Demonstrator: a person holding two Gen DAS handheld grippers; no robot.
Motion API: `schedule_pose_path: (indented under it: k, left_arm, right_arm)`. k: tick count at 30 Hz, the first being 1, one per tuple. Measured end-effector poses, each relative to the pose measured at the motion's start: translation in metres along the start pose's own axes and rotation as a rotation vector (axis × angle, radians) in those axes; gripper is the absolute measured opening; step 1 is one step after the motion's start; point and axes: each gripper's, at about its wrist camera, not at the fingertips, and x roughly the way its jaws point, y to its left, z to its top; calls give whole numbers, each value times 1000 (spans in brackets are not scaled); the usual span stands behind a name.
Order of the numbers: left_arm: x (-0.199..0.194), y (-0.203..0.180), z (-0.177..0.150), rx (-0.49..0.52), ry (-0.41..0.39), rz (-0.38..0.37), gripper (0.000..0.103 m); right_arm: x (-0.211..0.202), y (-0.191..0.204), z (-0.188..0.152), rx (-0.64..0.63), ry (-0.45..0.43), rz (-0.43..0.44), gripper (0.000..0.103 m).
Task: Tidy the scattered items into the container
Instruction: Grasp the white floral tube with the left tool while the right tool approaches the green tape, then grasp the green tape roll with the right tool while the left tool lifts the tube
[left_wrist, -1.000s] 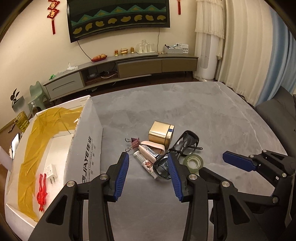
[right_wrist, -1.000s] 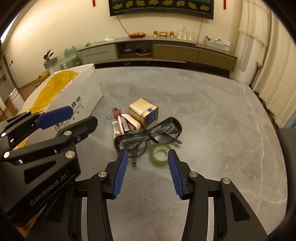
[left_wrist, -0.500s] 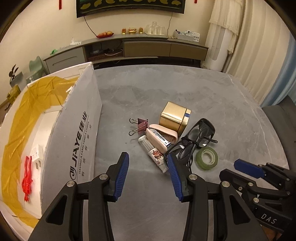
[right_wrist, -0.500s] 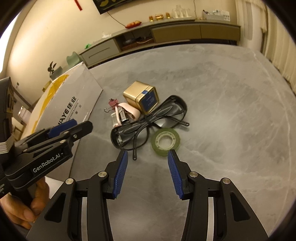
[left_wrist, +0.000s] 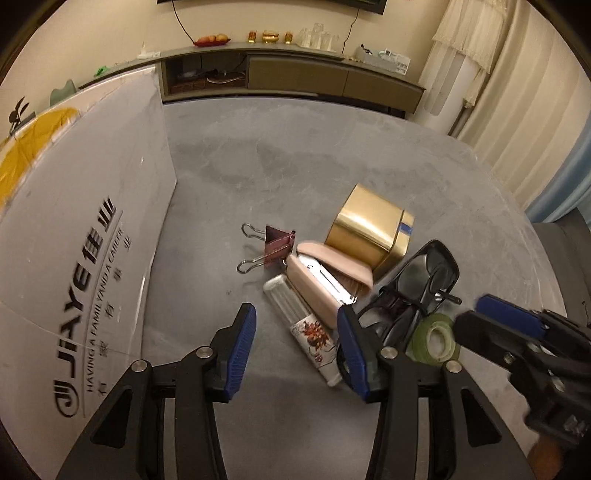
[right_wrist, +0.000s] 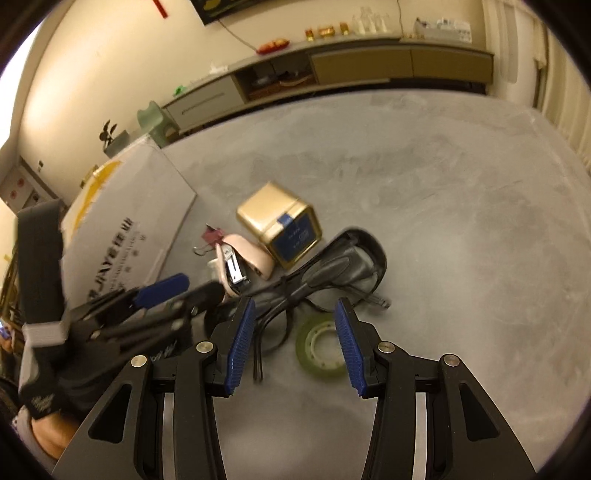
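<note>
My left gripper (left_wrist: 295, 343) hangs low over the grey table (left_wrist: 295, 177) with its jaws spread wide and nothing between them. Just ahead of its right finger lies the clear tube with a floral label (left_wrist: 301, 319), its near end slipping behind that fingertip. Ahead of the tube sits the pink stapler (left_wrist: 325, 277), and left of the stapler the maroon binder clip (left_wrist: 271, 243). The gold tin (left_wrist: 369, 229) stands beyond the stapler, touching it. Off to my left the white cardboard box (left_wrist: 85, 258) fills the view, its printed side wall facing me; I cannot see into it.

My right gripper (right_wrist: 293, 345) is also spread open and holds nothing. The green tape roll (right_wrist: 321, 349) lies flat on the table just inside its right finger, partly between the jaws. The black safety glasses (right_wrist: 332, 269) sprawl just ahead of the fingertips, one temple arm reaching back beside the left finger. Beyond the glasses I see the tin's blue-labelled face, with the stapler to its left.

The two grippers sit close together, the left one's blue pads showing at my right gripper's left, above a gloved hand (right_wrist: 40, 398).
</note>
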Motion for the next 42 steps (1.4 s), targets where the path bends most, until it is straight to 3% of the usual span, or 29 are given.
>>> schedule_pose_path:
  k: [4, 6, 8, 12, 15, 18, 21, 23, 25, 28, 31, 32, 34, 42]
  left_arm:
    - [4, -3, -12, 30, 61, 29, 49]
    - [-1, -7, -17, 37, 71, -42, 49]
    - [-9, -8, -18, 46, 51, -51, 49]
    - [-12, -7, -2, 24, -36, -45, 50]
    - [2, -10, 9, 25, -64, -14, 52]
    - [6, -3, 14, -9, -82, -30, 56]
    - [5, 0, 10, -16, -54, 14, 56]
    - [17, 6, 5, -35, 42, 42, 55]
    - [12, 3, 0, -13, 27, 61, 54]
    - [10, -5, -6, 3, 52, 9, 54]
    - [12, -17, -12, 60, 53, 36, 54]
    - [12, -20, -14, 80, 48, 53, 53]
    - [11, -22, -18, 100, 29, 86, 30]
    - [6, -3, -23, 36, 33, 47, 29]
  right_arm:
    - [8, -11, -4, -11, 75, -11, 45]
    - [-9, -24, -7, -24, 61, -85, 45]
    - [-20, -37, -10, -31, 47, -133, 46]
    - [-34, -54, -6, 49, 10, -68, 48]
    - [-31, -43, -6, 32, -9, -33, 48]
    - [-26, -31, -9, -15, -15, -16, 48]
    - [-22, -23, -10, -66, -16, -23, 48]
    - [-22, -27, -11, -59, -5, -15, 48]
    - [-20, -32, -14, -42, 7, -23, 48]
    - [-12, -35, -16, -44, 33, -43, 48]
    - [-2, -30, -22, -92, 72, -66, 46]
    - [2, -27, -25, -121, 83, -79, 43]
    - [1, -23, -27, -154, 81, -95, 42]
    - [-6, -33, -25, -125, 53, -84, 42]
